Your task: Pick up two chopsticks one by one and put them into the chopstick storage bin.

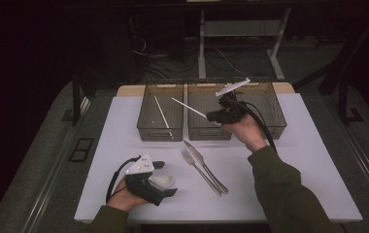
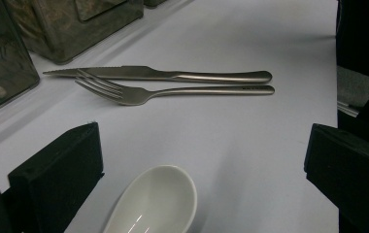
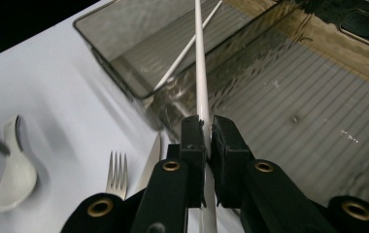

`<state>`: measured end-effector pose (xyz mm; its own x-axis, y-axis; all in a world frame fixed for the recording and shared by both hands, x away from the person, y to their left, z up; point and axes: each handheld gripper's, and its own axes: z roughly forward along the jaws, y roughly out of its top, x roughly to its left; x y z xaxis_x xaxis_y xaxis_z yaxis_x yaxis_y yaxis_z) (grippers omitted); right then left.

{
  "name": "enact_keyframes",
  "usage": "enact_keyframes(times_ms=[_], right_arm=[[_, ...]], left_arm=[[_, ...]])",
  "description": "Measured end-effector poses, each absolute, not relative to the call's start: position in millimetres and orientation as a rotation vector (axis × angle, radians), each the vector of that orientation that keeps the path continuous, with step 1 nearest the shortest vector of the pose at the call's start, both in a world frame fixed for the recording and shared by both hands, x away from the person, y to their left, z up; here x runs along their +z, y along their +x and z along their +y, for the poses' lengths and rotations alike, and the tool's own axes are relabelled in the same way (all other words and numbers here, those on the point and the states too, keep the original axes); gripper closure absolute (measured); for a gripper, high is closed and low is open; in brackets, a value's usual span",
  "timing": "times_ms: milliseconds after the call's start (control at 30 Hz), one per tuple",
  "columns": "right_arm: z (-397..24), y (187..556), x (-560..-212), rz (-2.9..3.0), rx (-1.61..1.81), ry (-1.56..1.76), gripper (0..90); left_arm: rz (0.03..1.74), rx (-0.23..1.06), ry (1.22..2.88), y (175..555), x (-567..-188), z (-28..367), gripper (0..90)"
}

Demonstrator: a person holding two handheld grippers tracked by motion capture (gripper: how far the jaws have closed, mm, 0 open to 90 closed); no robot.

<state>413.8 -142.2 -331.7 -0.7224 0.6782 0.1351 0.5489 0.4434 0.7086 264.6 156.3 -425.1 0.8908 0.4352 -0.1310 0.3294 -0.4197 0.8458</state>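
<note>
Right gripper view showed the right gripper clamped narrow on a white chopstick, its pads pressing the stick from both sides. The chopstick ran up from the jaws and out over the middle bin, a smoked, see-through box with a ribbed floor. Beyond that bin stood the left bin, where a second chopstick lay slanted inside.

From the high view, the right gripper hung over the middle bin, with the held chopstick reaching from the jaws toward that bin's far left corner. The left bin held the second chopstick; a third bin stood to the right of the middle bin. What lay on the floors of the middle and third bins could not be told there.

Near the middle bin's front wall lay a fork and a knife side by side on the white table. Left gripper view gave them close: the fork just beside the knife, handles parallel, perhaps touching.

Farther from the middle bin, the left gripper stood wide apart, its pads either side of a white spoon without touching it. Right gripper view caught the spoon whole, bowl and handle.
</note>
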Motion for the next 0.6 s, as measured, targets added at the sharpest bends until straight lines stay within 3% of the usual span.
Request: enact_keyframes(times_ms=[600], right_arm=[[-55,464,-351,2.533,0.986,1.163,83.9]], left_arm=[[0.536,0.119,2.029,265,-424,155,0.0]])
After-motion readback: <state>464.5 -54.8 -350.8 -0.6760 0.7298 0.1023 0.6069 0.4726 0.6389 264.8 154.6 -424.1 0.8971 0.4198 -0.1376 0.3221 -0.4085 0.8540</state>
